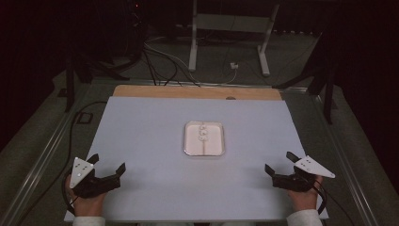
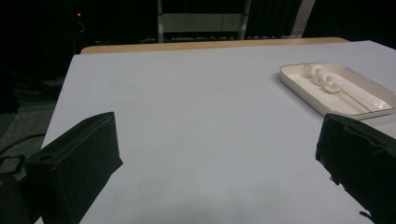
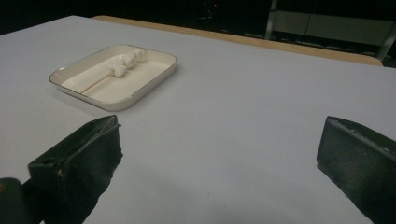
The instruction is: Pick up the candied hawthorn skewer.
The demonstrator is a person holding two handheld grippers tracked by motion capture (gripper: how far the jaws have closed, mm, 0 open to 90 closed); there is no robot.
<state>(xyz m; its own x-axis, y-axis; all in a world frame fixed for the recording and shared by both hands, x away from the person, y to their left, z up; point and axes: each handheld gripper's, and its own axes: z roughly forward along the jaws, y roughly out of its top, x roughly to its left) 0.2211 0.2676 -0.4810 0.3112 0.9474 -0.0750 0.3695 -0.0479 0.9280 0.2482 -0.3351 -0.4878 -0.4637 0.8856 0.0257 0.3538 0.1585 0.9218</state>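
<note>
Left gripper — fingers spread wide, nothing between them, low over the near left of the counter. Right gripper — fingers likewise apart and empty, near right. White tray sits well ahead of both sets of fingers, between them; a skewer of white pieces lies inside it.

Table w/ a pale grey-white sheet over its top; bare wood strip shows along the far edge. One thing lies directly on it: a shallow white tray, rounded corners, approx. mid-table and a bit nearer the wood strip's side than the near edge. Inside the tray: a skewer w/ white lumps at its far end.
</note>
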